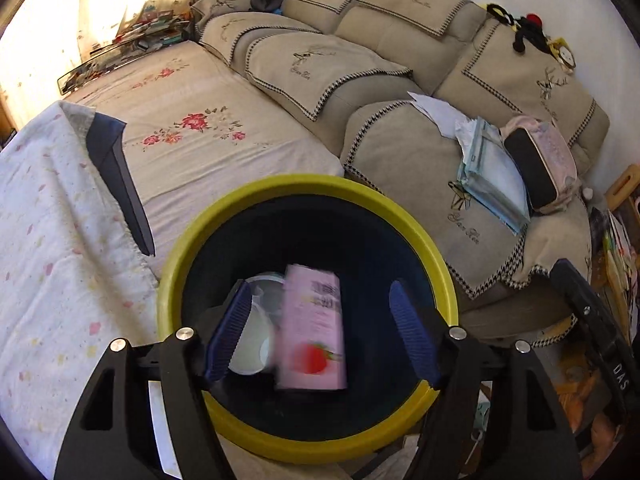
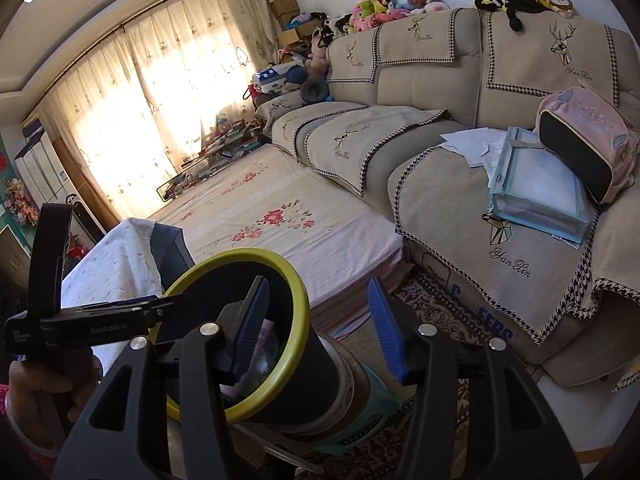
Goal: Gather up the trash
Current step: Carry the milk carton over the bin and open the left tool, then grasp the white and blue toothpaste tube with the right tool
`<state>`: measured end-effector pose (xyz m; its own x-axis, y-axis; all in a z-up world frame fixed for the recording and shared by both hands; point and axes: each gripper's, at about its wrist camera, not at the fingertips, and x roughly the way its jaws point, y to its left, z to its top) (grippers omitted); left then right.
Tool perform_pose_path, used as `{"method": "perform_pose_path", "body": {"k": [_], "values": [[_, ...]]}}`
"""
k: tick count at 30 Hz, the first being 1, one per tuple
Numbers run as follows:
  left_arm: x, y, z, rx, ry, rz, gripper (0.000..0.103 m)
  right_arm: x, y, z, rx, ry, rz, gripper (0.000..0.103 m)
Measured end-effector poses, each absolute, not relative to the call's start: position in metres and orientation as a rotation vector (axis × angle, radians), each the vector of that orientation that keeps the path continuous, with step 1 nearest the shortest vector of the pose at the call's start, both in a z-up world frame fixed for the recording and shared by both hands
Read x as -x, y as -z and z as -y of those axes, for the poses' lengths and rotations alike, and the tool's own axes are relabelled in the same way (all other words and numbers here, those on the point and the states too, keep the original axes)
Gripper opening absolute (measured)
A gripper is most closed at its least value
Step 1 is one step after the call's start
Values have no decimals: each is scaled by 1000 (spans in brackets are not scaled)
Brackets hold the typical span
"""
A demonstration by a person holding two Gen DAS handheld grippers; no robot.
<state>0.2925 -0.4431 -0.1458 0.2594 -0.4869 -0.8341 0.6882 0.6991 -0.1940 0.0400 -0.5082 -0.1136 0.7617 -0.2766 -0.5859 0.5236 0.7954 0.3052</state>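
**Carton over the bin: let it fall clean**

We are right above the bin (image 1: 308, 192), yellow rim, dark inside, and the left tongs (image 1: 320, 328) stand open over its mouth. The pink carton (image 1: 312, 328) with the strawberry print sits between the blue pads (image 1: 228, 332), yet neither pad presses on it; it looks blurred and on its way down, alongside a white cup (image 1: 252, 344) and a pale lid deeper in. So the drop is our step, and by our reading it is nearly done.

To do it well, we keep the left tongs centred over the opening and wide, so the carton clears both pads and does not catch the rim. We hold off any sideways pull until the carton has settled, since a swipe could flick it out onto the bed (image 1: 192, 148) beside the bin.

From the right view, the right tongs (image 2: 316, 328) are apart and empty, hovering just beside the bin (image 2: 298, 300) with one pad across its rim. We keep them off that rim; the bin seems perched on a stool and a nudge could tip it.

Papers (image 2: 472, 140) on the sofa (image 2: 440, 184) may be next.
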Motion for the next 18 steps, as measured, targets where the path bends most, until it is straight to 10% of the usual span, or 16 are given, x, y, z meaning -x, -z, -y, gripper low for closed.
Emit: {"method": "perform_pose_path", "body": {"k": [18], "values": [[-271,98,152,-2,459,-784,83,-90,106,441,-358,320,-622,54]]}}
